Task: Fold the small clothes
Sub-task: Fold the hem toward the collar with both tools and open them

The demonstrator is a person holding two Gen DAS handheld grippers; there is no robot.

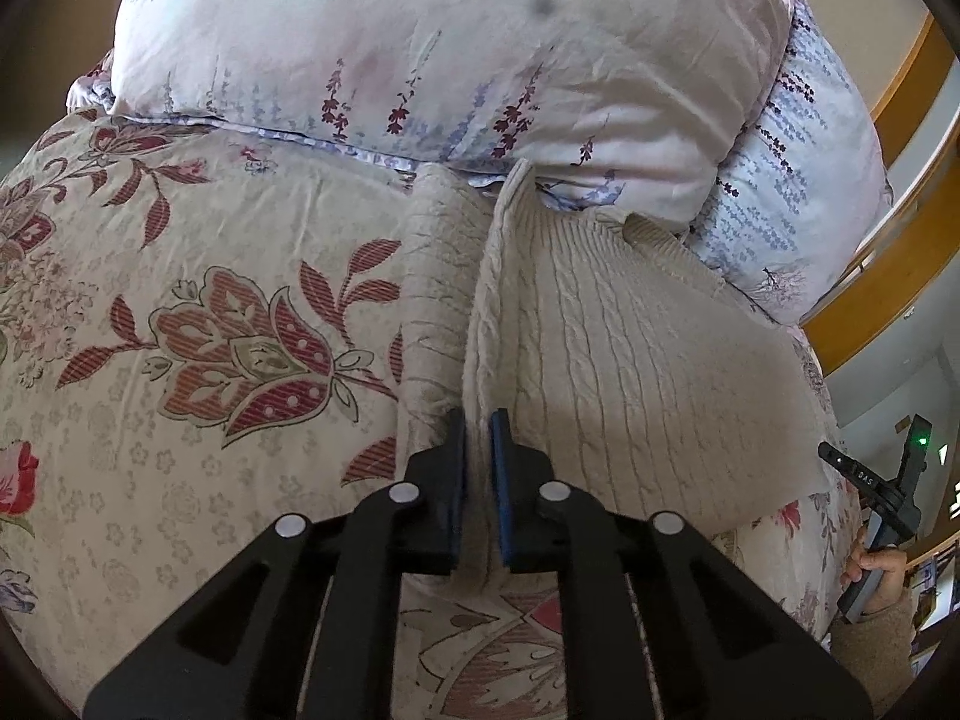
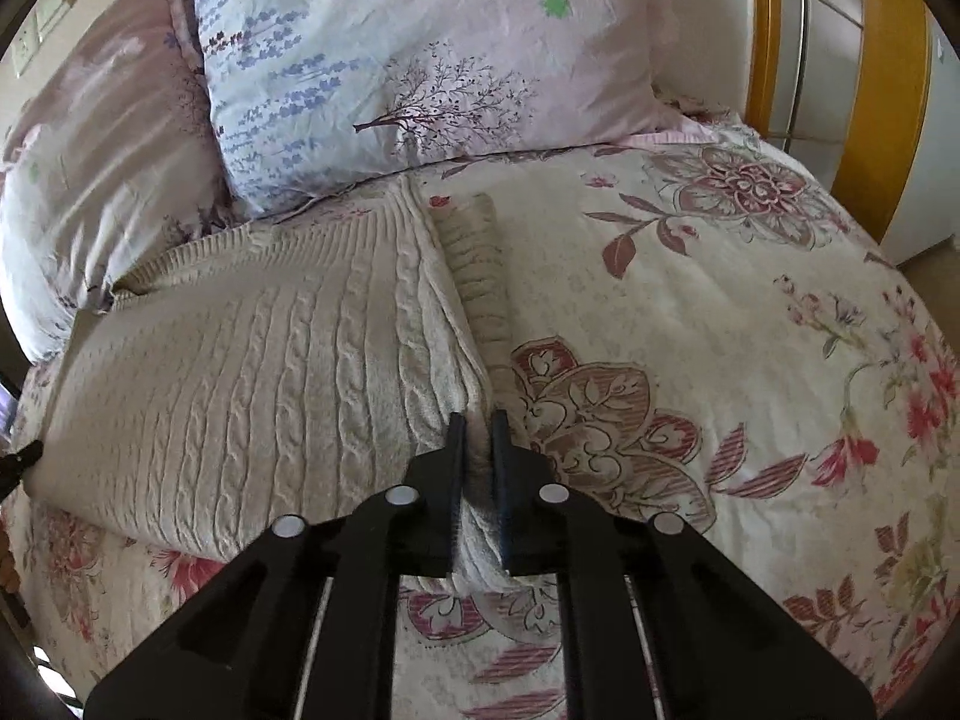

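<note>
Nearest the left wrist camera, left gripper pinched nearly closed on the left edge of the cream cable-knit sweater, knit fabric bunched between the blue-lined pads. In the right wrist view, right gripper likewise clamped almost closed on the sweater at its right edge, a thick roll of knit squeezed between the black jaws. Lay flat across the floral bedspread, ribbed neckline end pointing toward the pillows, a folded sleeve tucked alongside the right edge and a matching strip along the left. Open bedspread on the outer side of each gripper, wide and bare of other clothes, plenty of room outward on both flanks; bed edge close below both grippers. At the right rim of the left view, a hand in a tan sleeve around the handle of the other tool, small letters on its black body too blurred to read beyond a few characters, a green light beside them. Farther back, a pale pink floral pillow touching the sweater's far end, a second lavender-print pillow beside it. Beyond, a yellow wooden bed frame with white panels.
</note>
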